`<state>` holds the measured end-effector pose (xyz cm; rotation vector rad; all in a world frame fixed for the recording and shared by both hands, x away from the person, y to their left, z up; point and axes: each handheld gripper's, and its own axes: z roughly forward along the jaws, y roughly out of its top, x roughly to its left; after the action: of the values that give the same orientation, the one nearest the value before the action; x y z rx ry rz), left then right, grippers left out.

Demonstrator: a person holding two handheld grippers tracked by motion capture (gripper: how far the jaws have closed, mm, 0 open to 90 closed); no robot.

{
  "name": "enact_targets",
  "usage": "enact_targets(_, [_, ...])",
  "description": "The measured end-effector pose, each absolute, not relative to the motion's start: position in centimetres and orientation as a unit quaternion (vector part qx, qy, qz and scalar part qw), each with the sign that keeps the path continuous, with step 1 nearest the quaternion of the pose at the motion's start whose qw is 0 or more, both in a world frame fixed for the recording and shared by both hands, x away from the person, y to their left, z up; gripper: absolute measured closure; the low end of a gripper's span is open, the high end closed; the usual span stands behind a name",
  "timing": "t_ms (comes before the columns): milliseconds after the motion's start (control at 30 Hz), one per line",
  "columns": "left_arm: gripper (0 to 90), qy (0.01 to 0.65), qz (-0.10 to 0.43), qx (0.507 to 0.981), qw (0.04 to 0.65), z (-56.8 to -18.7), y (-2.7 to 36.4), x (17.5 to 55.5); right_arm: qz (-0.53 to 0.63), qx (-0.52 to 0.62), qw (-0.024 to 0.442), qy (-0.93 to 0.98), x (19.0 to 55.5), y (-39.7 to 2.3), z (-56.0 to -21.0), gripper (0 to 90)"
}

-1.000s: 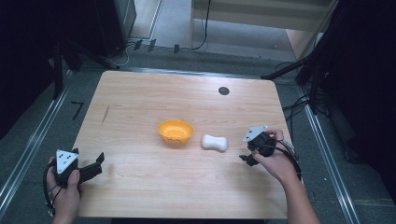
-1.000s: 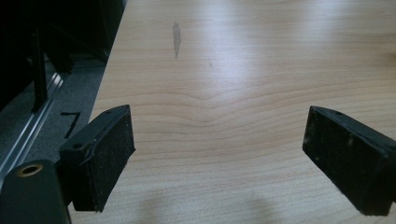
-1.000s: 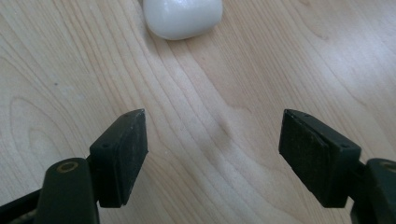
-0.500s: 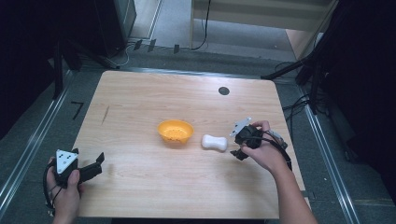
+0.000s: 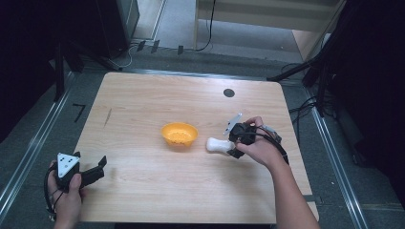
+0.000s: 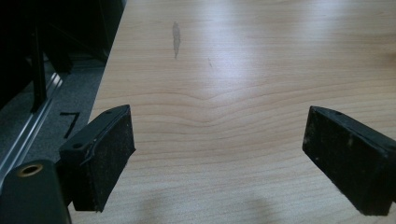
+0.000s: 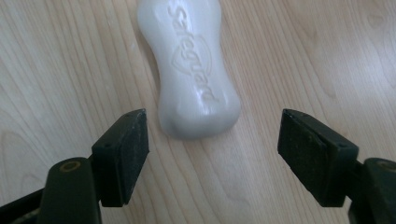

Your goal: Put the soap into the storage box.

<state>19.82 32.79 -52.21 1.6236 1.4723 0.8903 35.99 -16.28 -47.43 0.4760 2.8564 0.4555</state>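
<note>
- Far left, at the near corner of the table (image 5: pixel 143 95), the left gripper (image 5: pixel 98 164) sits low in the person's hand, jaws spread wide with nothing but bare wood between them. In the left gripper view (image 6: pixel 219 154) the pads frame empty tabletop. It is well apart from the action.
- Moving right, an orange bowl (image 5: pixel 179 134) stands upright near the middle of the table, with something speckled inside that is too small to tell.
- Just right of the bowl, and clear of it, lies the white bar of soap (image 5: pixel 218 144), flat on the wood. Its long axis runs roughly left to right, one rounded end toward the bowl, the other toward the right hand.
- And there is the right gripper (image 5: pixel 234 145), right at the bar's right-hand end! In the right gripper view (image 7: pixel 212 154) the jaws stand about half open and hold nothing, and the soap (image 7: pixel 194 65) stretches straight away from them, its near end just short of the gap and a touch left of centre.
- So the gripper is lined up along the bar's length, not across it, and the right hand is by far the nearer. My read: push a little further forward and the pads would straddle the narrow width, with room to spare each side.
</note>
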Motion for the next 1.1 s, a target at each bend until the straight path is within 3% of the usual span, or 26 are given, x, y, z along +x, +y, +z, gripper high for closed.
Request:
enact_targets(533, [9.2, 0.575, 0.347, 0.636, 0.38, -52.2, 32.8, 19.8, 0.149, 0.151, 0.058, 0.976, 37.8, -13.9, -48.7, 28.6])
enact_targets(767, [9.2, 0.575, 0.347, 0.636, 0.38, -52.2, 32.8, 19.8, 0.152, 0.149, 0.037, 0.976, 38.3, -13.3, -49.5, 35.9])
enact_targets(1100, [9.2, 0.576, 0.345, 0.634, 0.383, -52.2, 32.9, 19.8, 0.156, 0.154, 0.023, 0.975, 38.9, -13.1, -50.4, 37.7])
